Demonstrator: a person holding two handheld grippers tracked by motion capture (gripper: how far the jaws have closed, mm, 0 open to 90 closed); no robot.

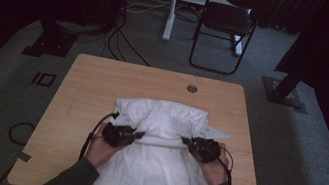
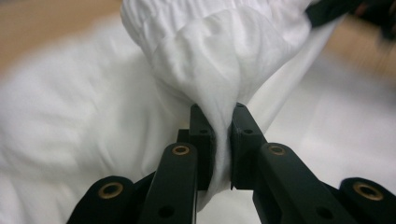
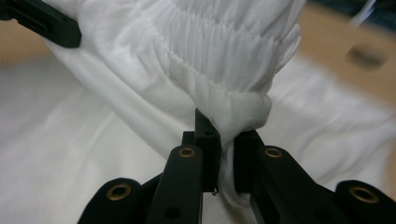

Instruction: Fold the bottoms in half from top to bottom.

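A white garment (image 1: 154,172) with a gathered elastic band lies spread over the near middle of the wooden table (image 1: 88,80). My left gripper (image 1: 137,134) is shut on a bunch of its cloth (image 2: 223,135), the fabric pinched between the two black jaws. My right gripper (image 1: 188,142) is shut on the gathered band end (image 3: 226,140). A stretch of the garment's band (image 1: 161,143) is pulled taut between the two grippers. The folded-back upper part of the garment (image 1: 164,113) lies just beyond them. The right gripper's jaw tip (image 2: 327,11) shows at the top right of the left gripper view.
A round cable hole (image 1: 192,88) sits near the table's far edge. A black chair (image 1: 227,22) and a white desk leg (image 1: 171,7) stand on the carpet beyond. Cables (image 1: 124,45) trail on the floor at the far left. Bare wood runs along both table sides.
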